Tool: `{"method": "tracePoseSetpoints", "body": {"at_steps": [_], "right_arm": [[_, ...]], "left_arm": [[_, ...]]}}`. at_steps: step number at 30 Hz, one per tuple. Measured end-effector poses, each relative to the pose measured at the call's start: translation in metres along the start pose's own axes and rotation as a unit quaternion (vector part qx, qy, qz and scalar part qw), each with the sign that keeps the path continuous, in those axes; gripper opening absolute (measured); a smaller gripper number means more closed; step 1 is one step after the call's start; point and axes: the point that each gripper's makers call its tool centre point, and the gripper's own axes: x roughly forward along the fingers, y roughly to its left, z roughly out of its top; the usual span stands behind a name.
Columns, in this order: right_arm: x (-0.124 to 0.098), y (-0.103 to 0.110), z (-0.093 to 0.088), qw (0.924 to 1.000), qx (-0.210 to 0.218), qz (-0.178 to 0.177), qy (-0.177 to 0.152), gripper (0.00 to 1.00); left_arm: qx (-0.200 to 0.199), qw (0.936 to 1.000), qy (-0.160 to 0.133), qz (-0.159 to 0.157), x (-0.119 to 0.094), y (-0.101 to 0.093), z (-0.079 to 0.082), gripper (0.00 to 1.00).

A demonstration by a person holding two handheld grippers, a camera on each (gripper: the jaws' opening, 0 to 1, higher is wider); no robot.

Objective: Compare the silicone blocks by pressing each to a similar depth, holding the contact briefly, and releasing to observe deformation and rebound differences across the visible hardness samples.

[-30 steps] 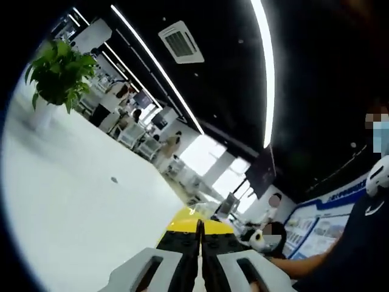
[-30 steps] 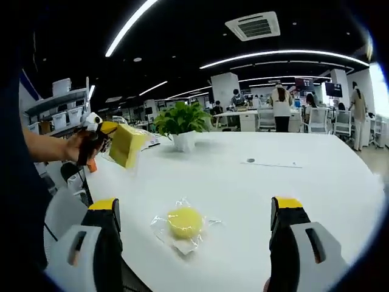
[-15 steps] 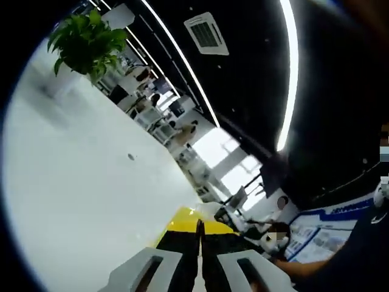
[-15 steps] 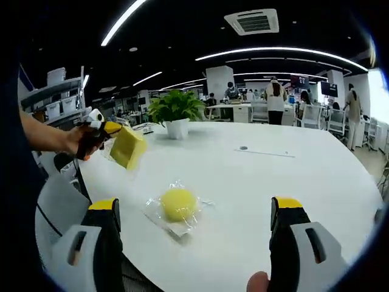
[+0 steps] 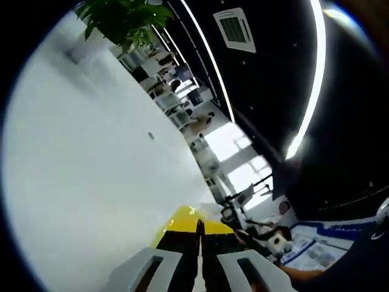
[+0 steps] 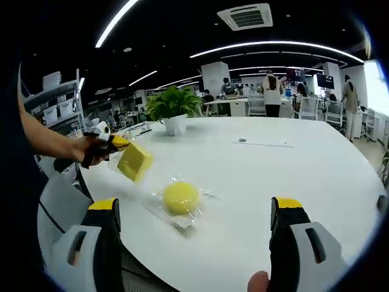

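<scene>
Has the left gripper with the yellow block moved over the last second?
Yes. In the right gripper view the left gripper, shut on the yellow block, has come down from level with the potted plant toward the bagged yellow ball on the white table.

No lettering can be read; the blue wall posters (image 5: 316, 252) are too blurred to make out.

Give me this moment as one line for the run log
left gripper: shut on yellow block, held above white table | right gripper: open, empty | round yellow sample: in clear wrap on table, untouched
</scene>
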Motion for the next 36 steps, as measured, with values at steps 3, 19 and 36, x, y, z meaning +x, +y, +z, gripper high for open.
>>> {"method": "tracePoseSetpoints", "body": {"at_steps": [3,19,36], "right_arm": [[0.000,0.000,-0.002,1.0000,0.003,-0.003,0.004,0.96],[-0.003,0.003,-0.025,0.9994,0.014,-0.012,0.031,0.96],[-0.003,-0.005,-0.031,0.9973,0.061,-0.020,0.036,0.96]], "left_arm": [[0.009,0.9999,0.002,0.014,0.001,0.006,-0.002,0.00],[0.191,0.9672,0.052,0.159,-0.015,0.073,-0.009,0.00],[0.190,0.9580,0.052,0.209,-0.026,0.118,-0.012,0.00]]}}
